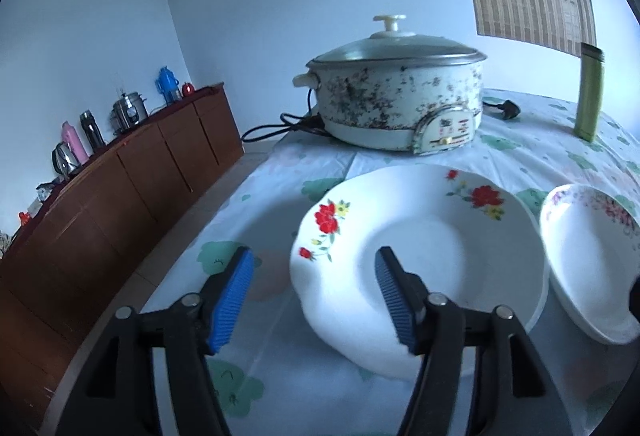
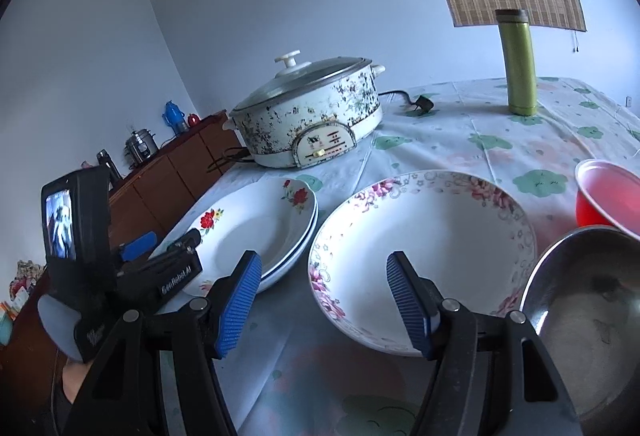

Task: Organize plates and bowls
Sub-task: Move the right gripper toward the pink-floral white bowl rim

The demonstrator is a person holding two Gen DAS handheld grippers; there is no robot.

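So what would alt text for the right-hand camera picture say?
Open right gripper hovers over the near rim of a pink-flowered bowl on a floral tablecloth. Stacked red-flowered plates lie left with the left gripper; a steel bowl and red bowl right, a lidded electric pot behind.

Dim, bluish daylight; soft shadows; strong fisheye bending with dark corners; slight blur on near objects.

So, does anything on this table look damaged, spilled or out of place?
Only the electric pot: its white wall is covered in dark speckled patches, like chipped or stained enamel. The red-flowered plates sit stacked neatly; nothing looks spilled.
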